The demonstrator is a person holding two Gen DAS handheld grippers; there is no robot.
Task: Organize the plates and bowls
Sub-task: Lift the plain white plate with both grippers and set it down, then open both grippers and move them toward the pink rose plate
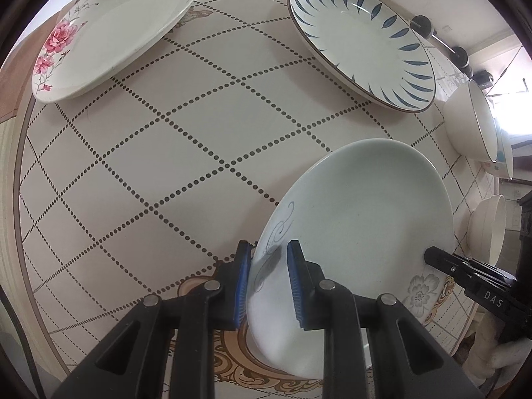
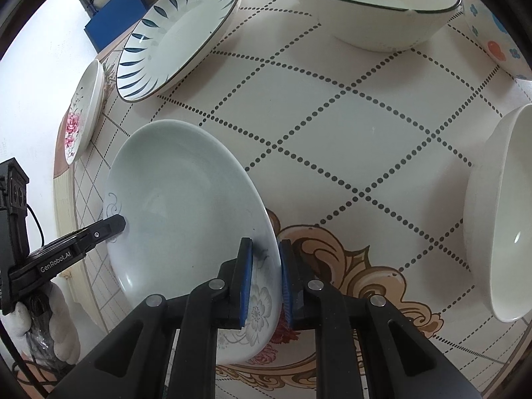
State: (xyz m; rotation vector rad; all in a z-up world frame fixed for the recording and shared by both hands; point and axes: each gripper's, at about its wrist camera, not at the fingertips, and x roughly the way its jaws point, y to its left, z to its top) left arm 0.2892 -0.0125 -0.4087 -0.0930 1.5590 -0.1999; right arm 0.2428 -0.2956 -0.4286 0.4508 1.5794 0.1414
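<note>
Three plates on the bench [image 1: 206,153]: one pale blue-green plate [image 1: 359,232], taken here as the landmark; one blue-leaf plate [image 1: 362,43] beyond it; one pink-rose plate [image 1: 113,30] far off to its left side.

Three bowls, all on the landmark's other side: one dark-rimmed bowl [image 2: 372,10], one bowl with coloured flowers [image 2: 495,30] just beside that, one plain white bowl [image 2: 498,219] nearer.

Two tools, one at each edge of the landmark: left tool [image 1: 267,286], right tool [image 2: 266,282].
</note>
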